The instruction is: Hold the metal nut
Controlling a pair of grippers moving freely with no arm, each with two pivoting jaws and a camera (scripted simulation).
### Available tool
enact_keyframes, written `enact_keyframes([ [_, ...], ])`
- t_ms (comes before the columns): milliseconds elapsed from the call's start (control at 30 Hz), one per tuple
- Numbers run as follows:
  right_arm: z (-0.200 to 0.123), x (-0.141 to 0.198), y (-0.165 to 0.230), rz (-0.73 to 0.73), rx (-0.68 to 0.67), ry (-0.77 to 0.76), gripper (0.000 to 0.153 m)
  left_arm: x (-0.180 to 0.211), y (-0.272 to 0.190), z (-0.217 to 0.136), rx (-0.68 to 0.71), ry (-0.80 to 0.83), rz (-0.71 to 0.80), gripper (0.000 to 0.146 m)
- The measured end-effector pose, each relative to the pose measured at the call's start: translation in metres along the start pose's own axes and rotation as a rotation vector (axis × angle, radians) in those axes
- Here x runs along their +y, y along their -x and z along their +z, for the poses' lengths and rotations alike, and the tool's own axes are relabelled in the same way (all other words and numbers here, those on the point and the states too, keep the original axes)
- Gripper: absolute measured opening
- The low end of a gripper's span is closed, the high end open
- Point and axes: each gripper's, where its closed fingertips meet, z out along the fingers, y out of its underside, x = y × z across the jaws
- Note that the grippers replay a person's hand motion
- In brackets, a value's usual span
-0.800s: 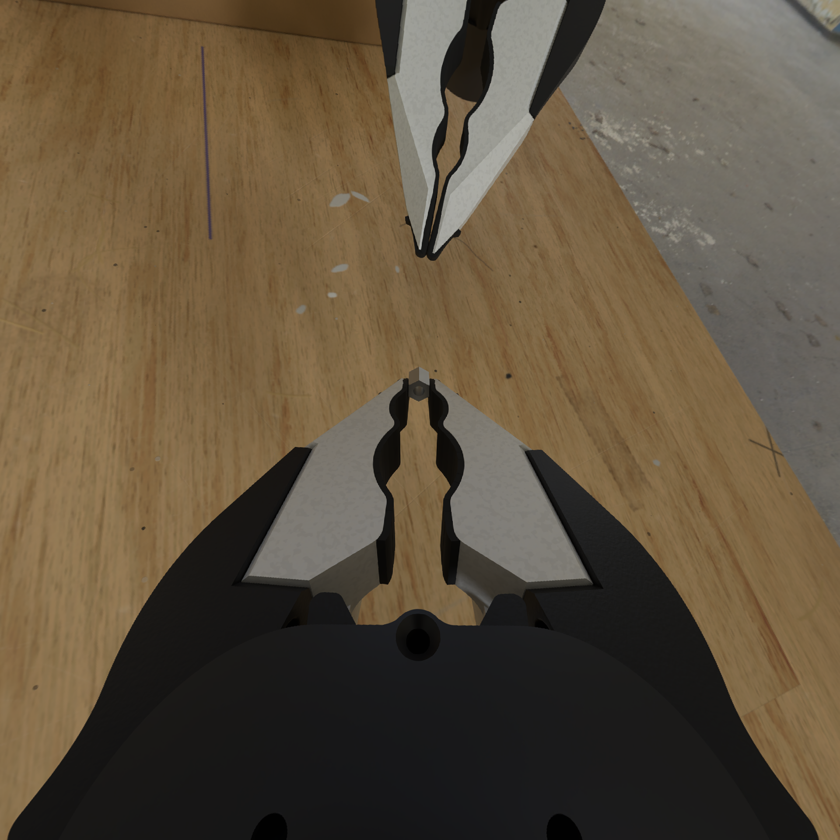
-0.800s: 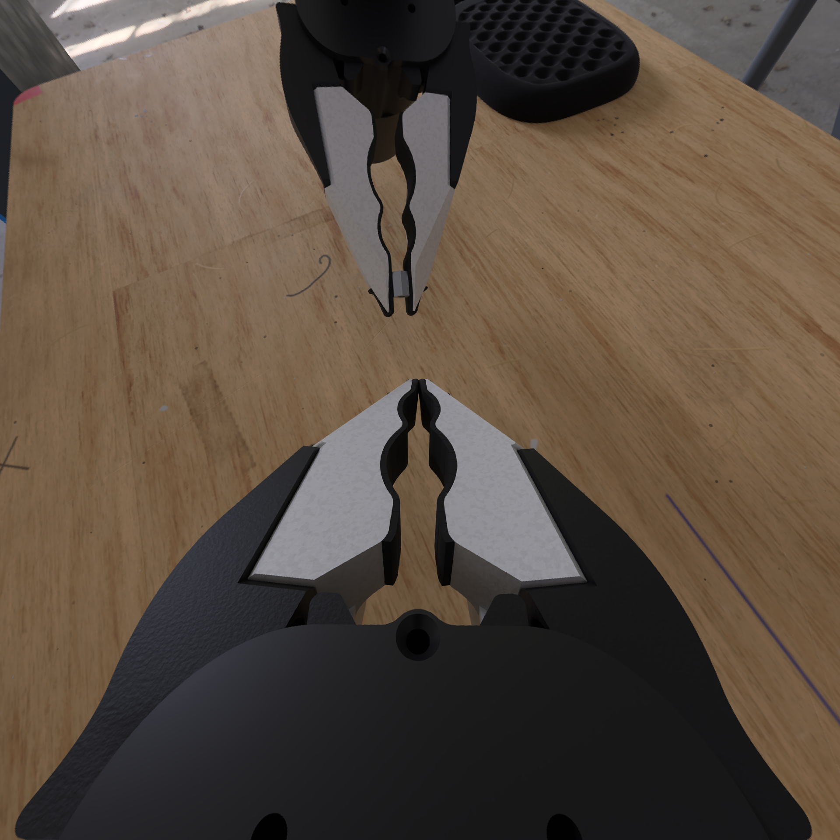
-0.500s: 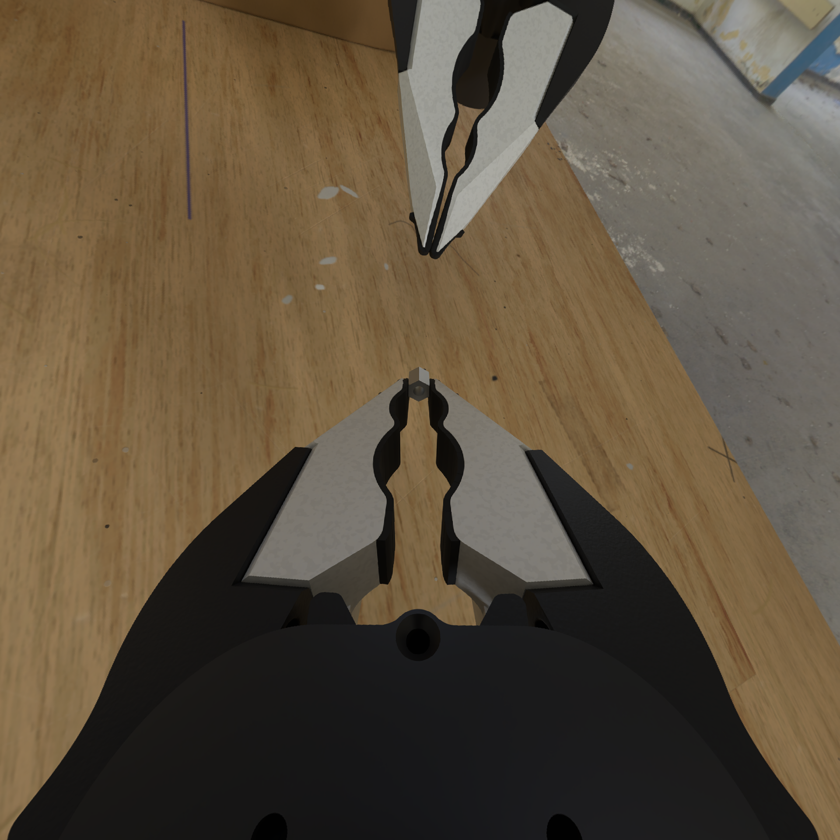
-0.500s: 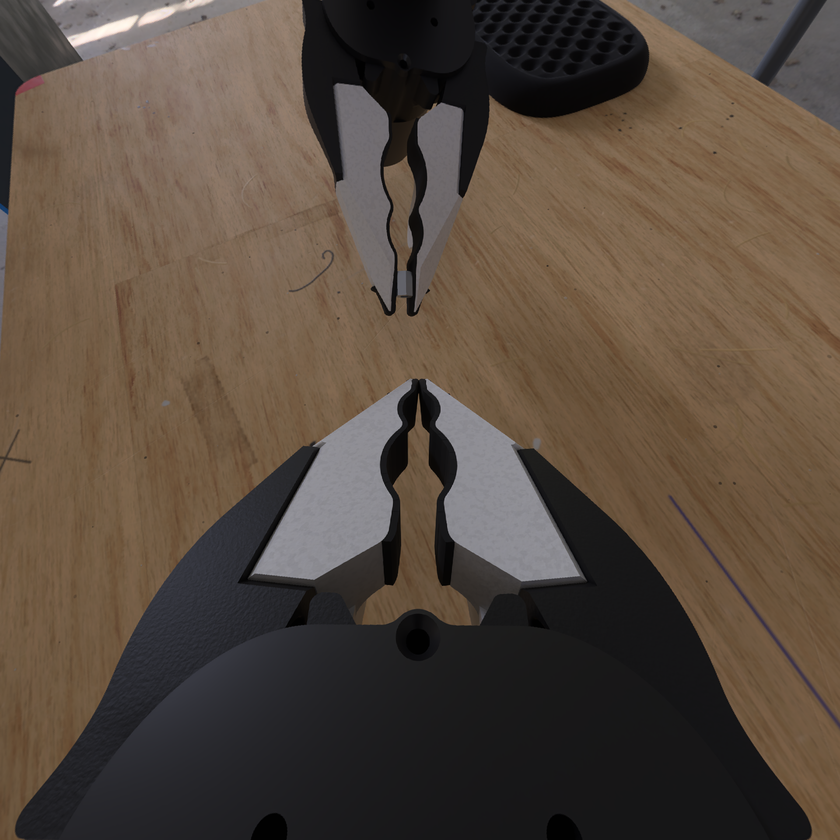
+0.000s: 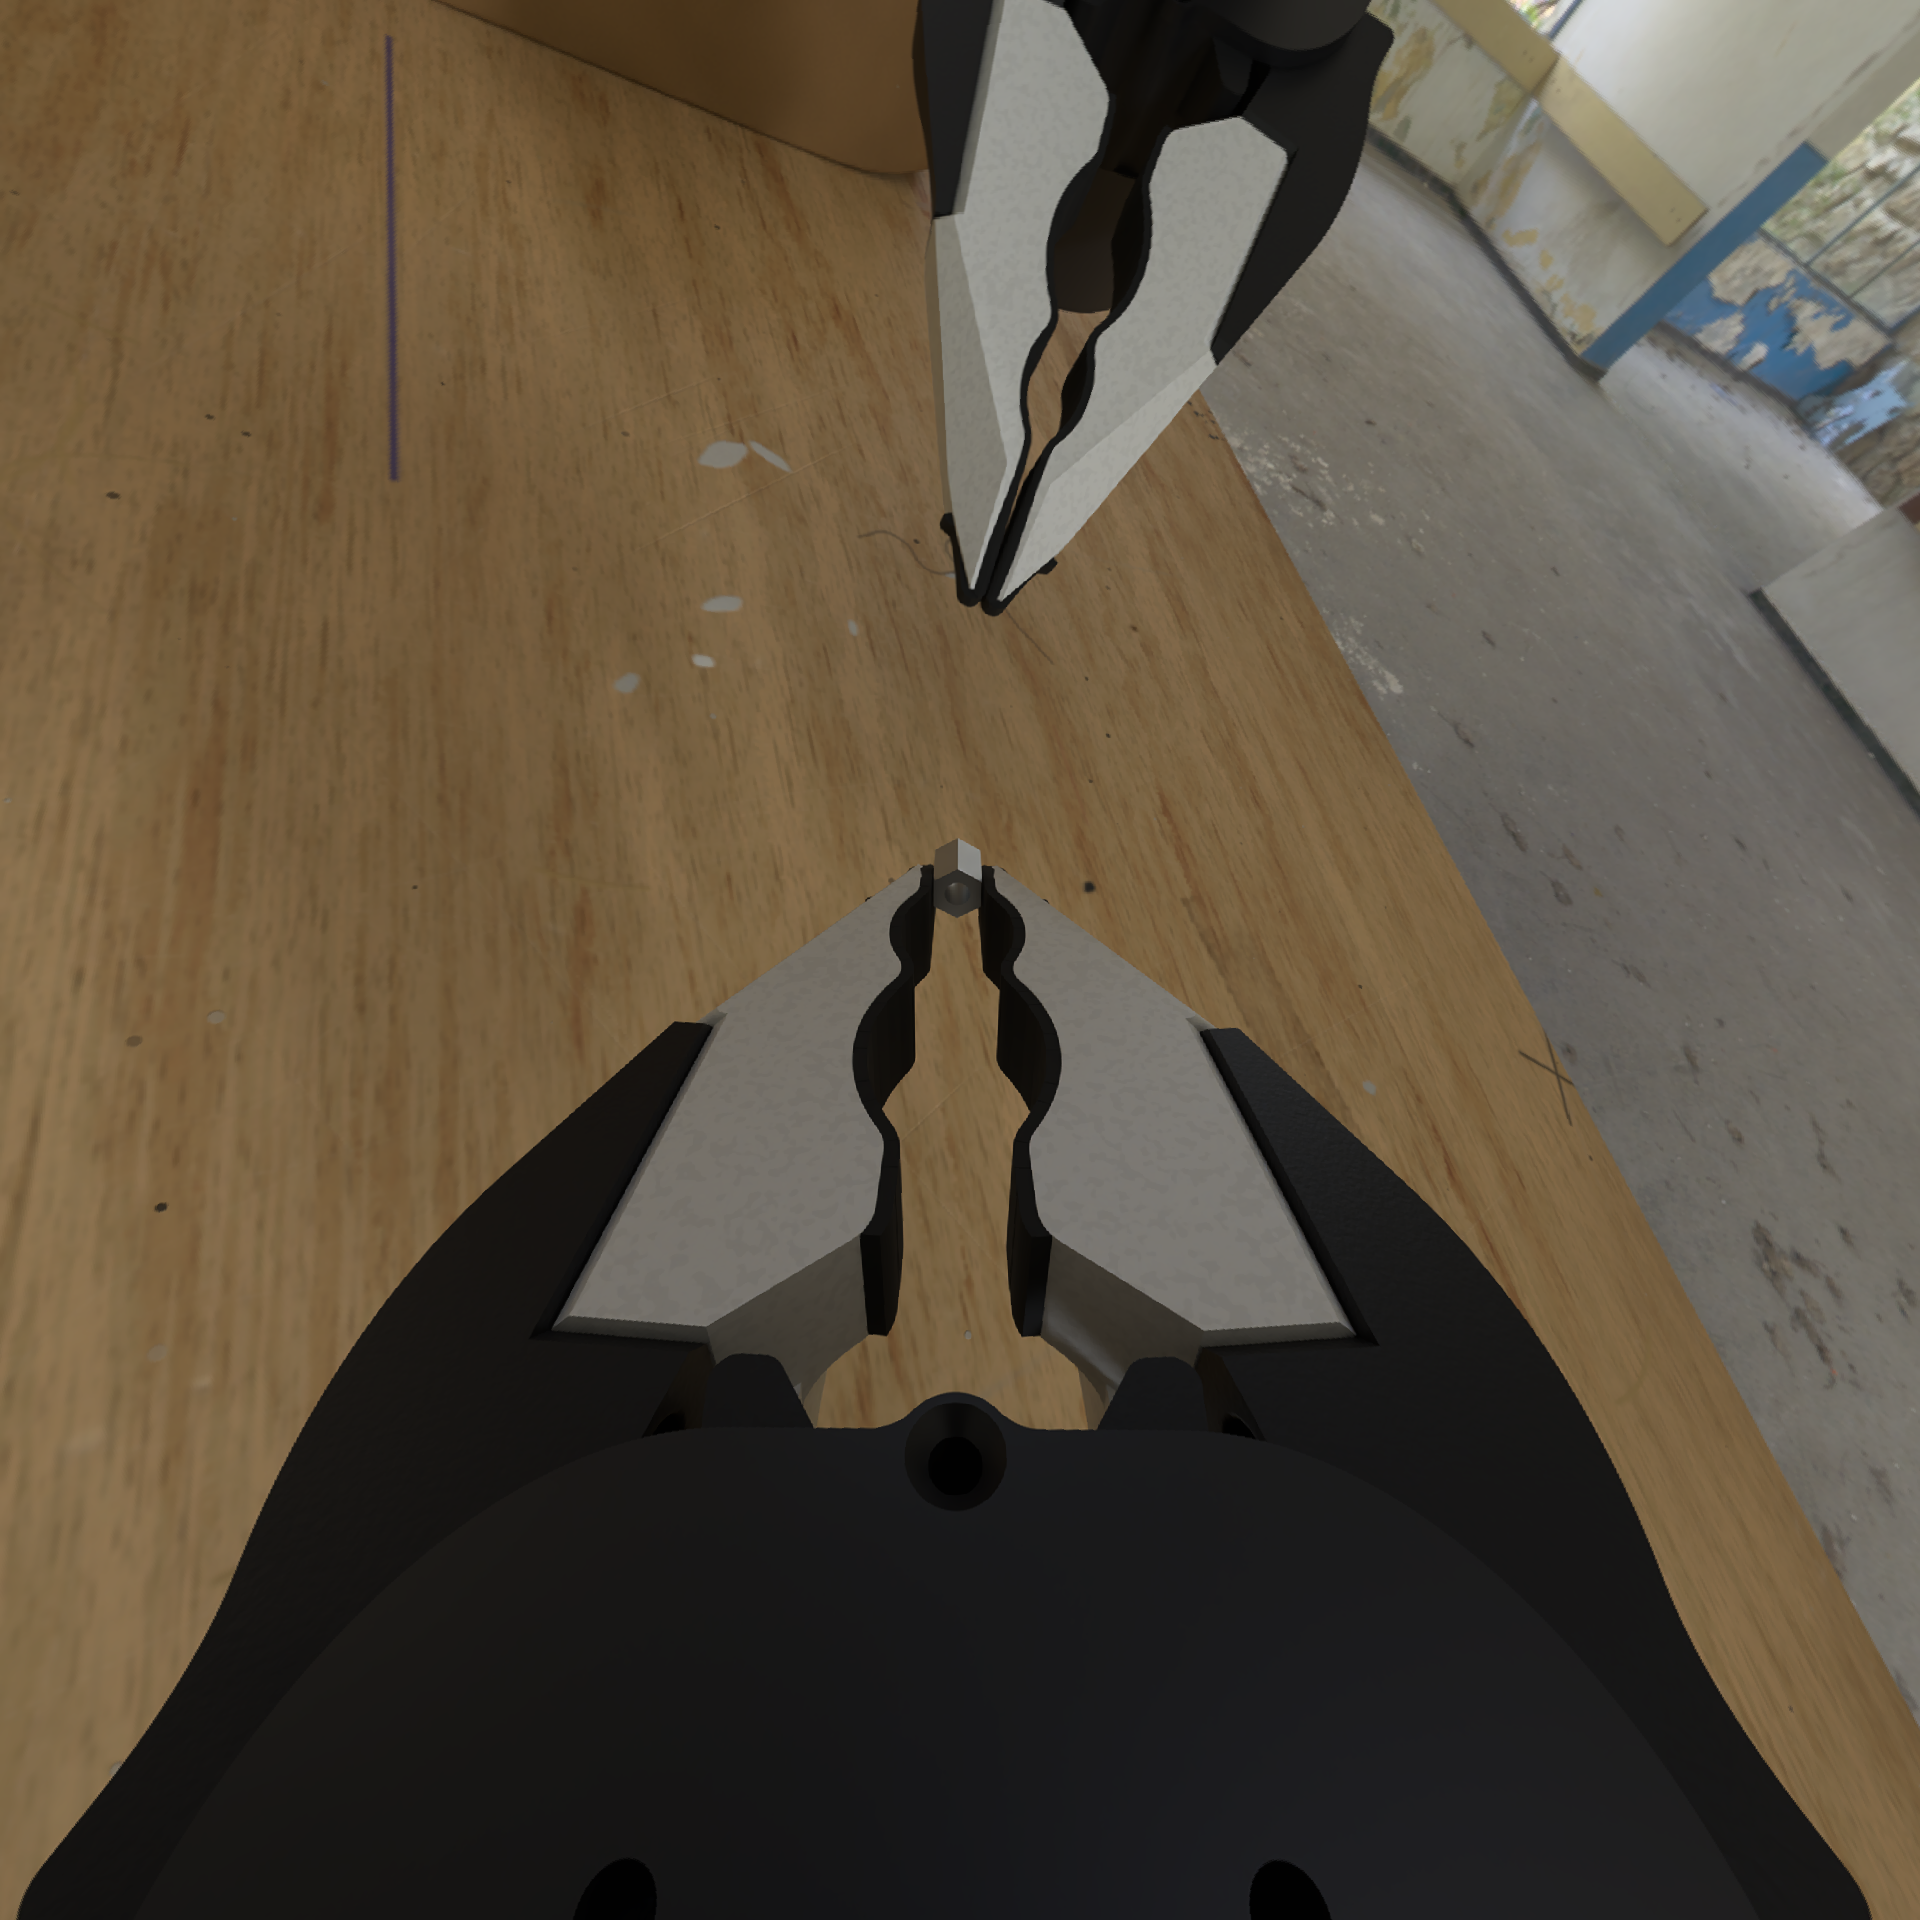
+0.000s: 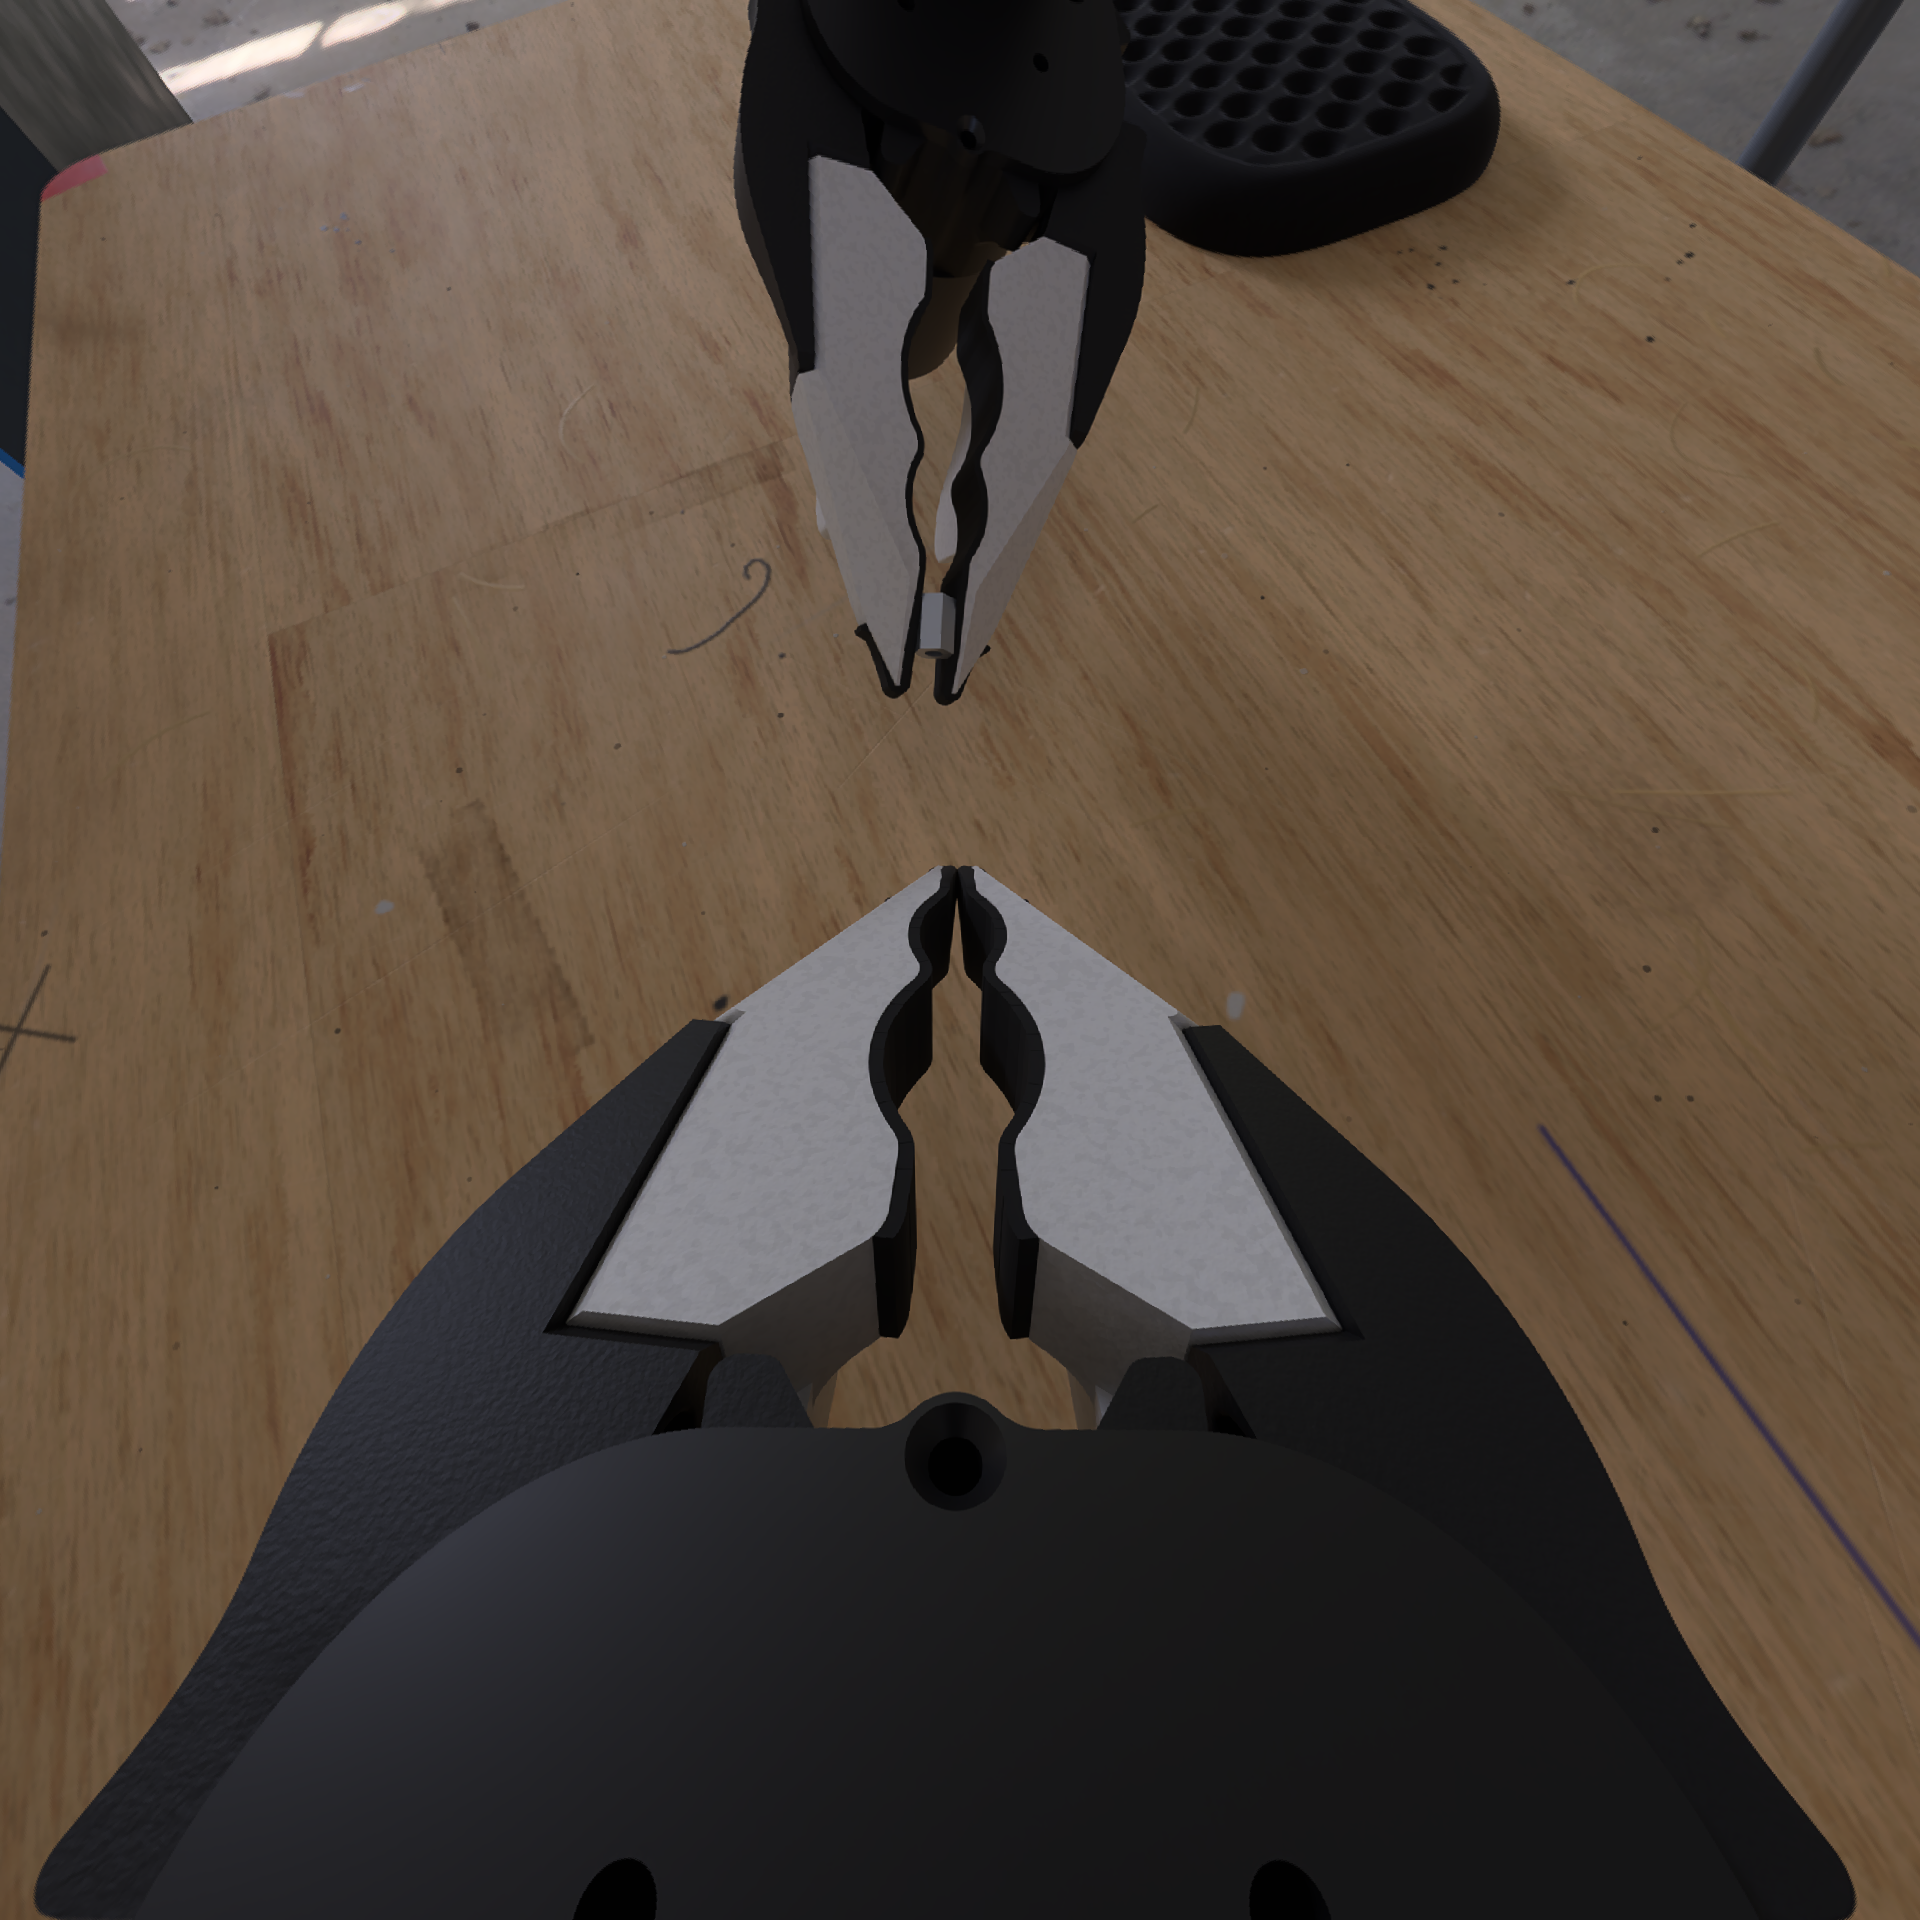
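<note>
Since the earlier frames my view has swung: more floor and a far wall show at the upper right of the left wrist picture, and the other gripper looms larger. I see the counter (image 5: 312, 831) filling most of both pictures, with a black perforated pad (image 6: 1299, 114) at the top right of the right wrist picture. My left gripper (image 5: 957, 888) is nearly closed, pinching the nut (image 5: 956, 883) at its very tips, clear of the counter. My right gripper (image 6: 954, 878) is closed on nothing, facing it, well apart. I judge the nut small, light, stiff and slick; the hold belongs on two opposite flats, and a tip pinch like this could let it squirt out.
</note>
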Motion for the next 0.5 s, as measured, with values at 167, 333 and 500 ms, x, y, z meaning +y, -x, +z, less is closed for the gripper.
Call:
enact_keyframes([
  [167, -0.0005, -0.0006, -0.0005, 0.001, 0.001, -0.003, 0.0, 0.0037, 0.0003, 0.002, -0.011, 0.029, 0.017, 0.008],
  [333, -0.0009, -0.001, -0.001, 0.0, 0.003, -0.003, 0.0, 0.0023, 0.0009, 0.0015, -0.015, 0.028, 0.026, 0.008],
  [500, -0.0007, -0.0008, -0.0012, 0.0, 0.004, -0.002, 0.0, 0.0017, 0.0017, -0.0001, -0.005, 0.013, 0.008, 0.008],
])
